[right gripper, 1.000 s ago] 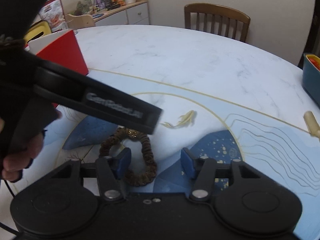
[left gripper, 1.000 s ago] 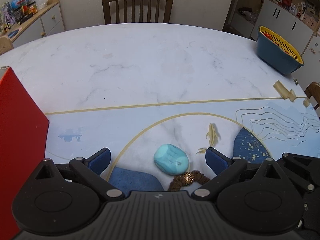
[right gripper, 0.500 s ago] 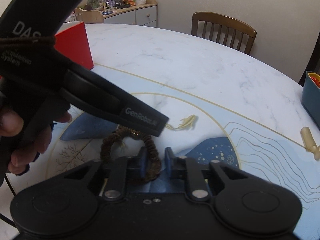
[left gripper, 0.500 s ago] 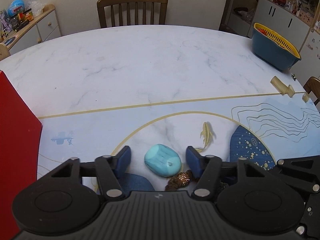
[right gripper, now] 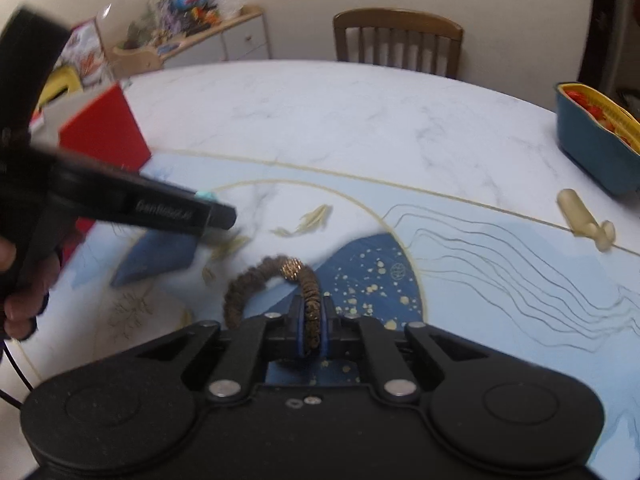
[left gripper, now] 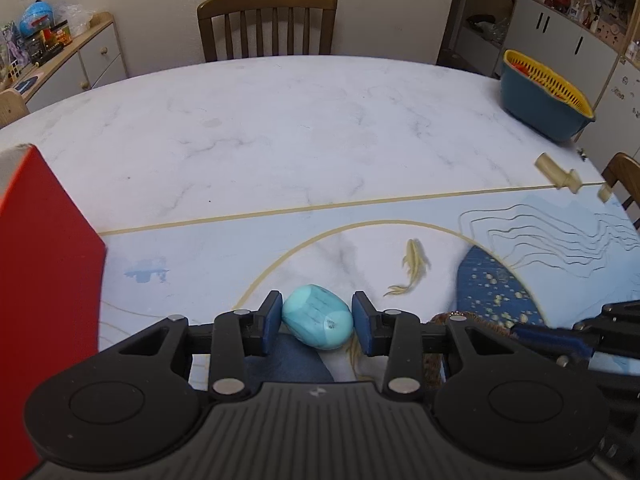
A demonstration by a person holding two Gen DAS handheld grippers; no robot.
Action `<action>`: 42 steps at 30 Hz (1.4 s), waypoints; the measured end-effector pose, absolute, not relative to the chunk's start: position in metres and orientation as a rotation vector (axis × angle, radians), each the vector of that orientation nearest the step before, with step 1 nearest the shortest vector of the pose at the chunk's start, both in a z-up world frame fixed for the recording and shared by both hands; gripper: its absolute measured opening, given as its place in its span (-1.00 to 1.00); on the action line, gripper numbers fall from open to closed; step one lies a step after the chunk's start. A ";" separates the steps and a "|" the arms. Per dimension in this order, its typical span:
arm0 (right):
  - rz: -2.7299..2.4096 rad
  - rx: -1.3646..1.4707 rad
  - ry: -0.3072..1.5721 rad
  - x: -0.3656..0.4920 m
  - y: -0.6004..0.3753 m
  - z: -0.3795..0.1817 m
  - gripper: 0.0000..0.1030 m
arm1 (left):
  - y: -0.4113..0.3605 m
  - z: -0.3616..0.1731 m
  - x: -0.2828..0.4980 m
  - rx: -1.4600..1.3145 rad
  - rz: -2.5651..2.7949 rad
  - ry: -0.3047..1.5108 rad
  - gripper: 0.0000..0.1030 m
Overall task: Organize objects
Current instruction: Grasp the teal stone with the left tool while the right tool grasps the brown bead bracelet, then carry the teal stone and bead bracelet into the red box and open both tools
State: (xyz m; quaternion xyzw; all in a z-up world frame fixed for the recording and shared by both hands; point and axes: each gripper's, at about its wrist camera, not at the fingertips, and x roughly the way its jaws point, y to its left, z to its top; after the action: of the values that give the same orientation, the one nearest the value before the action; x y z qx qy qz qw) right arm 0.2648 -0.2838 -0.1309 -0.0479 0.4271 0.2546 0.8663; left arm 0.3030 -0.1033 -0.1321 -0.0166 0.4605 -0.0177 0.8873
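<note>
My left gripper [left gripper: 318, 318] is shut on a turquoise egg-shaped object [left gripper: 318, 322], held between its blue pads just above the table. My right gripper [right gripper: 311, 330] is shut on a brown hair scrunchie [right gripper: 276, 288] with a gold bead; the loop hangs out to the left of the pads. The scrunchie also shows at the right in the left wrist view [left gripper: 460, 320], with the right gripper's fingers [left gripper: 560, 340] beside it. The left gripper's body [right gripper: 120, 200] crosses the left of the right wrist view.
A red box [left gripper: 40, 280] stands at the table's left edge. A blue basket with a yellow strainer [left gripper: 544, 96] sits at the far right, a beige plastic piece [left gripper: 558, 172] near it. A wooden chair [left gripper: 268, 24] stands behind the marble table [left gripper: 300, 140].
My left gripper has closed on the turquoise object. My right gripper has closed fully on the scrunchie and lifted it a little; the scrunchie now stands up between the pads.
</note>
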 end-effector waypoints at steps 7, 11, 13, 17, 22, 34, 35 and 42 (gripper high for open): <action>0.523 -0.030 0.841 0.255 -0.296 -0.096 -0.89 | -0.100 -0.101 0.282 -0.024 -0.054 0.951 -0.28; 0.528 0.000 0.809 0.247 -0.297 -0.075 -0.89 | -0.097 -0.081 0.266 -0.022 -0.067 0.946 -0.28; 0.537 0.002 0.794 0.241 -0.296 -0.065 -0.89 | -0.095 -0.072 0.258 -0.026 -0.068 0.942 -0.27; 0.559 -0.011 0.768 0.231 -0.287 -0.047 -0.89 | -0.085 -0.054 0.242 -0.036 -0.076 0.940 -0.27; 0.594 -0.017 0.739 0.219 -0.270 -0.027 -0.89 | -0.067 -0.031 0.222 -0.037 -0.071 0.921 -0.27; 0.671 -0.047 0.672 0.201 -0.202 0.012 -0.89 | 0.000 0.001 0.187 -0.065 -0.043 0.874 -0.27; 0.677 -0.050 0.670 0.200 -0.195 0.014 -0.89 | 0.007 0.002 0.185 -0.070 -0.041 0.874 -0.27; 0.712 -0.071 0.654 0.194 -0.149 0.024 -0.89 | 0.056 0.007 0.172 -0.098 -0.022 0.870 -0.27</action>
State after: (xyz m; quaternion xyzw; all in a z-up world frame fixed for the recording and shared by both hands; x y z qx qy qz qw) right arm 0.1937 -0.1489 0.0242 -0.0341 0.3146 0.3421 0.8848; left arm 0.1715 0.0561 0.0072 -0.0475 0.4212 -0.0106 0.9056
